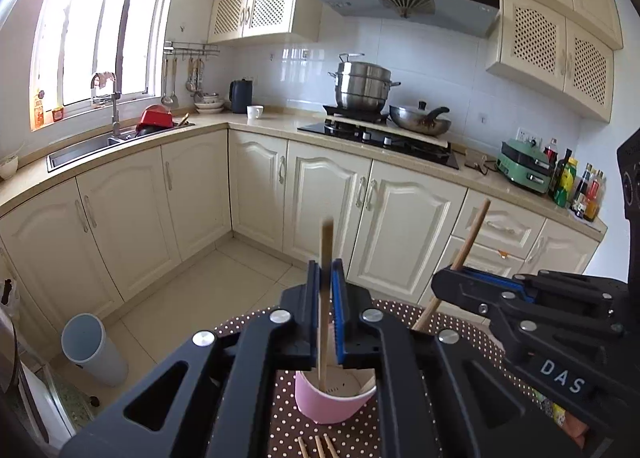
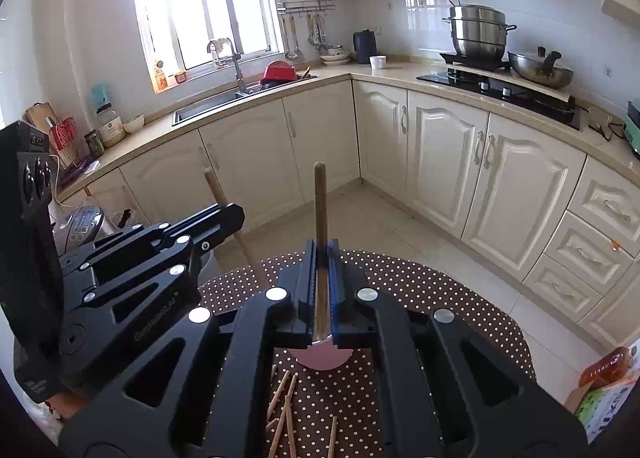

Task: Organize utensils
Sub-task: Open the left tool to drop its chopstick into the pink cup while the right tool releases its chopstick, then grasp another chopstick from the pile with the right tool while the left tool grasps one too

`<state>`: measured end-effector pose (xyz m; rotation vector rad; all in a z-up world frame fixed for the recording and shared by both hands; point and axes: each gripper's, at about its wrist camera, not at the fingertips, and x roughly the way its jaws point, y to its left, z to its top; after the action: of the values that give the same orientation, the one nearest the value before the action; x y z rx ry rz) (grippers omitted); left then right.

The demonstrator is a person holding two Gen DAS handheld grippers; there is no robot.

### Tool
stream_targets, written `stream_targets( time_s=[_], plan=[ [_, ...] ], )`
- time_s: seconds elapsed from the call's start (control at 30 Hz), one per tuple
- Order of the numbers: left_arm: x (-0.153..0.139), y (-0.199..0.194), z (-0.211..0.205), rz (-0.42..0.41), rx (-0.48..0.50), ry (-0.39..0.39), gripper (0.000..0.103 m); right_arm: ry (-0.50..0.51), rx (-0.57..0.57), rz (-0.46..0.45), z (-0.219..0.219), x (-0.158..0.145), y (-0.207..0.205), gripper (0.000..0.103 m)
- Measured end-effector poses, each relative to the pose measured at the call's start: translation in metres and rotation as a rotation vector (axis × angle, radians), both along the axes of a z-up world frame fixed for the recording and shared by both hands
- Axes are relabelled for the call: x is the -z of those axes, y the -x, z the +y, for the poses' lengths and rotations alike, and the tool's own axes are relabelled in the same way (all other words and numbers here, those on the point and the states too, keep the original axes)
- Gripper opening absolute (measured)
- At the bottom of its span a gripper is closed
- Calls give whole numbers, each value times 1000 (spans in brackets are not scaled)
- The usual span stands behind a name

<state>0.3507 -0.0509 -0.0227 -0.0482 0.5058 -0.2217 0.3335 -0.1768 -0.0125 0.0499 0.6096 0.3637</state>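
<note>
- The round surface (image 1: 460, 342) wears a brown cloth with white polka dots and stands in the middle of a cream-cabinet kitchen, with pale floor tiles around it.
- The left hand-held gripper (image 1: 327, 290), a black frame with blue pads, hangs over the surface. Its jaws stand a little apart, and a thin light wooden chopstick (image 1: 325, 298) runs upright between them. I cannot tell whether the pads are pressing on it.
- From the right wrist view the same left hand-held gripper (image 2: 232, 218) comes in from the left side, with its chopstick (image 2: 212, 186) poking up behind it.
- The right hand-held gripper (image 2: 320, 282), of the same black and blue build, is clenched on a darker brown wooden chopstick (image 2: 320, 218) held upright, its blunt end rising well above the jaws.
- In the left wrist view the right hand-held gripper (image 1: 456, 270) reaches in from the right, and its chopstick (image 1: 472, 234) leans across it.
- A short pink cylindrical cup (image 1: 332, 398) with a pale inside stands on the dotted cloth, just below the left jaws. The lower end of the light chopstick reaches down inside its rim.
- From the right wrist view only a curved slice of the pink cup (image 2: 322, 358) shows, right under the clenched jaws.
- Several loose wooden chopsticks (image 2: 284, 406) lie scattered on the cloth on the near side of the cup, some crossing one another.
</note>
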Motion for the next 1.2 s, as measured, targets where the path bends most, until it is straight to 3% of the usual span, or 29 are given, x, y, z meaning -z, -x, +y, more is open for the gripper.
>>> stream_targets(
  time_s=[0.03,0.07,0.23,0.47,0.87,1.2],
  plan=[
    [0,1,0,5,1,-6,31,0,1,3,0,1,1,6],
    [1,3,1,0,-2,-9,39,-1,-3,9,2,2,1,6],
    [-2,11,4,-6,-2,-19,40,-11,-5,17,2,4,6,6],
    [-10,29,13,-24,-21,-23,60,-8,1,10,5,2,18,7],
    [-11,77,34,-5,-23,-56,63,-33,14,-3,-2,-2,51,7],
    [39,103,33,151,45,-83,63,-21,13,48,-13,29,87,7]
  ],
)
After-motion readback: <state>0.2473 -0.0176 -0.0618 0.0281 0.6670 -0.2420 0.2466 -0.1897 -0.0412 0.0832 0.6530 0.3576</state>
